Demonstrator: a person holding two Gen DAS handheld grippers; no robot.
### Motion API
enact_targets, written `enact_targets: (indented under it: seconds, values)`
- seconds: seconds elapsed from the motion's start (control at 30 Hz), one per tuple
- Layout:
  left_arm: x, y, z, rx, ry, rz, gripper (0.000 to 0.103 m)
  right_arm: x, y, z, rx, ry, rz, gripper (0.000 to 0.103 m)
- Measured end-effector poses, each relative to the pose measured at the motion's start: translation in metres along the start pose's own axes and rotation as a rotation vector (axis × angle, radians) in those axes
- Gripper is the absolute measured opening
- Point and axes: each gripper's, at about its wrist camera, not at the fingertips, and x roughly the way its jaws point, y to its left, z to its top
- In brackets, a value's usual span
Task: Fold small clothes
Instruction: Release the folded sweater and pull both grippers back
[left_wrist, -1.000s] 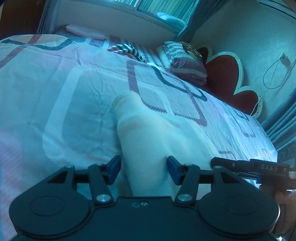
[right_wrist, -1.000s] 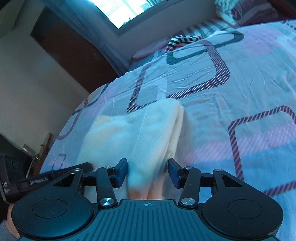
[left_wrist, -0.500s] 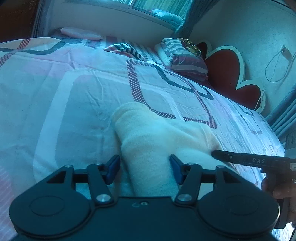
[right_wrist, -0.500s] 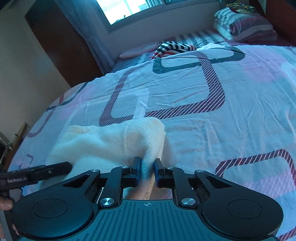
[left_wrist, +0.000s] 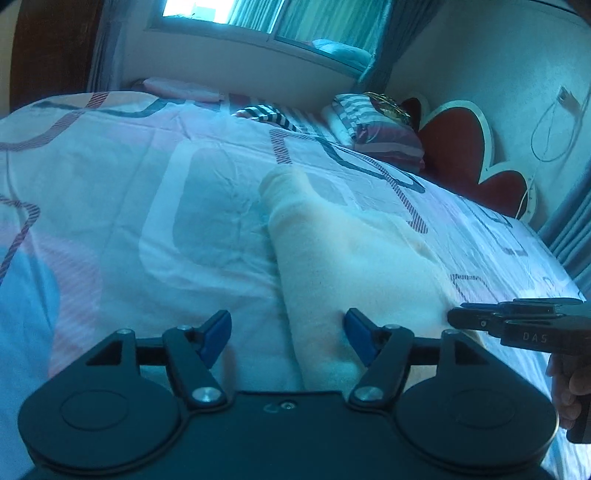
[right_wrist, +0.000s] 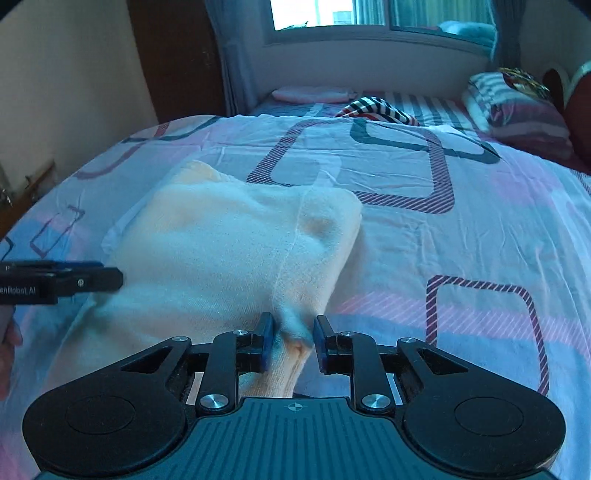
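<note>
A cream folded garment (left_wrist: 351, 251) (right_wrist: 240, 240) lies on the patterned bed sheet (left_wrist: 110, 221). My left gripper (left_wrist: 288, 332) stands over its near left edge, jaws wide and still opening; the cloth's edge lies between them, by the right pad (left_wrist: 356, 332), unpinched. My right gripper (right_wrist: 293, 336) is at the garment's near right corner. Its jaws are opening, with a small bunch of cloth loose in the narrow gap. Each gripper shows in the other's view: the right gripper (left_wrist: 517, 321) and the left gripper (right_wrist: 74, 277), both at the garment's near end.
Striped pillows (left_wrist: 380, 129) (right_wrist: 517, 110) rest at the head of the bed against a red heart-shaped headboard (left_wrist: 461, 147). A black-and-white striped garment (right_wrist: 376, 107) and a pink cloth (right_wrist: 310, 94) lie near the far edge under the window. The bed drops off at the left.
The right gripper closed on the garment's corner, then parted again while rolling level. The left jaws widened and shifted left, so only the cloth's edge sits between them.
</note>
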Motion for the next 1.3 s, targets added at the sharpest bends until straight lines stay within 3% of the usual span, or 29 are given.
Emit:
enact_targets:
  seconds: [0.13,0.23,0.33,0.53,0.73,1.0,1.1,1.17,1.2,1.23,1.3]
  values:
    - [-0.032,-0.005,-0.013,-0.021,-0.041,-0.021,0.061,-0.036,0.015,-0.004,-0.02,-0.055,0.036,0.022]
    - [-0.04,-0.014,-0.034,0.008,-0.004,-0.007,0.06,-0.046,0.03,-0.024,-0.074,-0.031,0.059,0.022]
    - [-0.044,-0.017,-0.052,0.013,0.028,0.034,0.061,-0.041,0.032,-0.043,-0.09,0.023,0.024,0.022]
    - [-0.059,-0.023,-0.072,0.006,0.007,0.111,0.063,-0.04,0.013,-0.066,-0.033,0.061,-0.008,0.022]
    - [-0.091,-0.049,-0.088,0.052,-0.016,0.164,0.062,-0.098,0.018,-0.082,0.008,-0.059,-0.021,0.022]
    - [-0.166,-0.111,-0.12,0.13,-0.104,0.174,0.063,-0.197,0.04,-0.119,0.011,-0.165,-0.034,0.022]
    - [-0.193,-0.129,-0.131,0.142,-0.132,0.169,0.073,-0.227,0.049,-0.132,0.014,-0.192,-0.035,0.022]
    - [-0.211,-0.142,-0.14,0.148,-0.179,0.201,0.103,-0.243,0.056,-0.142,0.019,-0.203,-0.045,0.022]
    - [-0.222,-0.149,-0.146,0.157,-0.223,0.236,0.102,-0.249,0.06,-0.145,0.02,-0.206,-0.066,0.046]
    - [-0.229,-0.155,-0.152,0.17,-0.251,0.264,0.102,-0.256,0.065,-0.151,0.026,-0.225,-0.107,0.103]
    - [-0.243,-0.163,-0.16,0.198,-0.262,0.283,0.102,-0.269,0.07,-0.164,0.016,-0.276,-0.126,0.103]
